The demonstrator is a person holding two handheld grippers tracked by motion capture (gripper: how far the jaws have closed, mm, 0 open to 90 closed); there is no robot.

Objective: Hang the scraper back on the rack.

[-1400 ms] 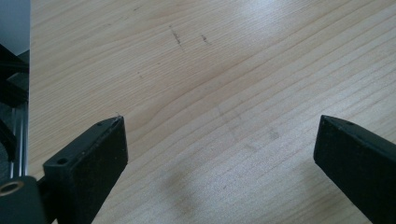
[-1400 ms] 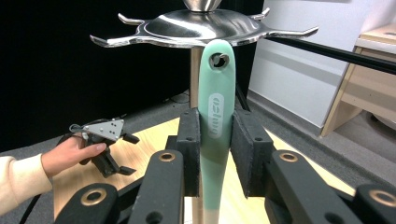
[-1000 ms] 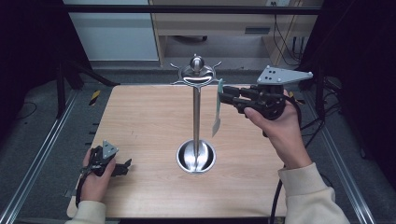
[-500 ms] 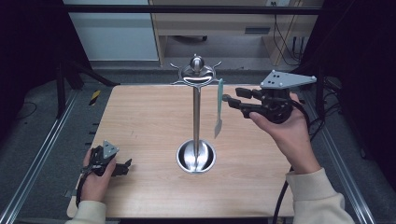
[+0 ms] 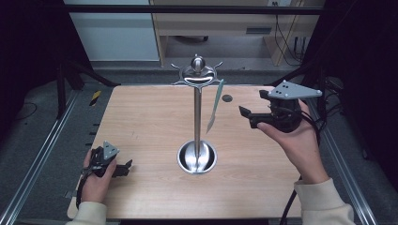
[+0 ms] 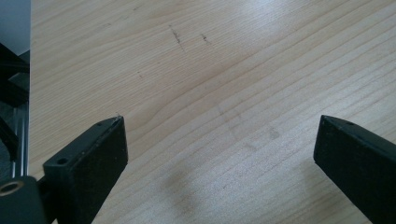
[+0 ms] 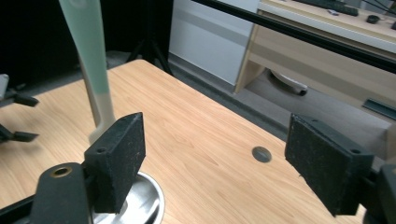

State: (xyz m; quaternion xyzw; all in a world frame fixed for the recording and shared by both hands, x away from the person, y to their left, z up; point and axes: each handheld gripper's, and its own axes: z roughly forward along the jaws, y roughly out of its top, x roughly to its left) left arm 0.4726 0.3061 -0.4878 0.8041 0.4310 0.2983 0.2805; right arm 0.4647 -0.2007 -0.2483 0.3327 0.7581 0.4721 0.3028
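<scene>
A steel hanging stand (image 5: 197, 112) rises from a round base (image 5: 197, 158) at mid-table, with curved hooks at its top (image 5: 197, 71). A pale green, flat utensil (image 5: 213, 107) dangles from the right-hand hook, clear of the table. My right gripper (image 5: 251, 108) floats to the right of it, open, a short gap from the utensil. In the right gripper view the utensil (image 7: 88, 60) hangs past the left jaw, and my right gripper (image 7: 217, 154) holds nothing. My left gripper (image 5: 124, 168) rests open on the table at the front left. Bare wood lies before my left gripper (image 6: 224, 140).
The wooden table (image 5: 150, 112) has a small dark hole (image 5: 227, 98) near its back right. A metal rail (image 5: 42, 154) runs along the left side. A desk and cabinet (image 5: 220, 28) stand beyond the far edge.
My right gripper has let go of the green utensil and drawn back to the right. The utensil now hangs free from the hook. The left gripper has not moved.
</scene>
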